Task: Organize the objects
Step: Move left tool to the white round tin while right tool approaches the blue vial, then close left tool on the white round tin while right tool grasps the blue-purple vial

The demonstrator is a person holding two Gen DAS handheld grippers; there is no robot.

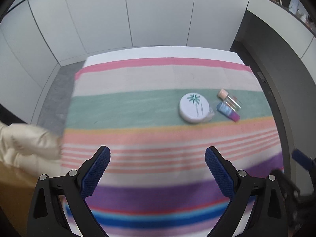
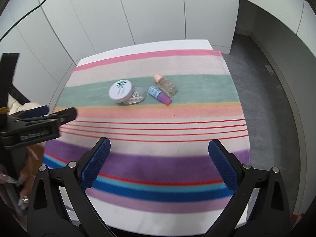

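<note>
Both tongs (image 1: 157, 156) (image 2: 159, 148) gape above bare striped cloth (image 2: 150, 134).

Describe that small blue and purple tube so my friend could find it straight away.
Look at the striped cloth on the table and find its green band. Three small toiletries cluster there; the tube lies flat between the white-lidded round jar and the clear bottle with a peach cap. It alone is opaque, blue with a purple end.

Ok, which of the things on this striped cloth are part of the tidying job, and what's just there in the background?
Part of the job:
white round jar
clear bottle with pink cap
blue and purple tube
left tool and right tool, both open and apart from the items

Just there:
striped cloth
white wall panels
</note>
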